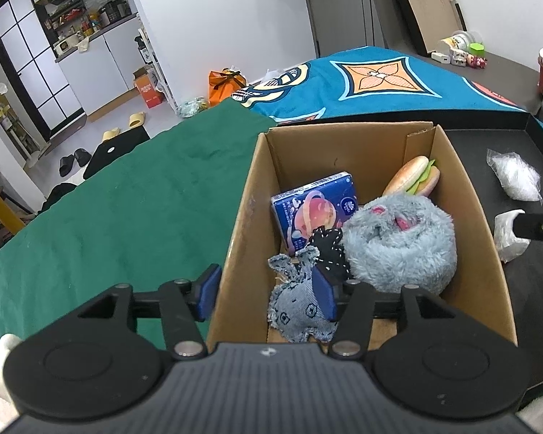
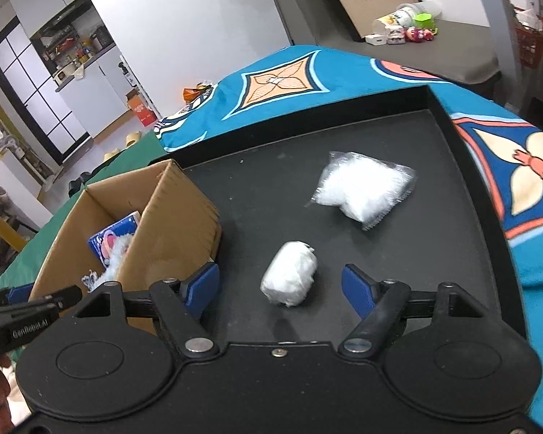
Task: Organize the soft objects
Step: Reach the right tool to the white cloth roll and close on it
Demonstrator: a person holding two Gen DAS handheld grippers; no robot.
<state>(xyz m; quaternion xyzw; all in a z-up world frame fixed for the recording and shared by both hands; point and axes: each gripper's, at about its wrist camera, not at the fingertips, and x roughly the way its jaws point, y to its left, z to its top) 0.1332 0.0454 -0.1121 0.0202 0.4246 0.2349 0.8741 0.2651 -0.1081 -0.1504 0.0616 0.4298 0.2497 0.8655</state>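
Note:
A cardboard box point(image 1: 467, 188) holds a denim rabbit toy point(image 1: 297, 311), a grey fluffy plush point(image 1: 398, 242), a blue tissue pack point(image 1: 315, 206), a black stitched cloth point(image 1: 327, 246) and a toy burger point(image 1: 412, 179). My left gripper point(image 1: 268, 293) is open, its jaws straddling the box's left wall, one pad beside the denim toy. My right gripper point(image 2: 280, 289) is open above the black tray point(image 2: 434, 133), with a white wrapped roll point(image 2: 289, 278) between its fingers. A clear bag of white filling point(image 2: 362, 186) lies farther back. The box also shows in the right wrist view point(image 2: 177, 220).
The box and tray stand on a green cloth point(image 1: 126, 209) next to a blue patterned blanket point(image 1: 380, 76). The left gripper's tip point(image 2: 36, 307) reaches into the right wrist view. Small toys and a cup point(image 2: 405, 25) sit on a far grey table.

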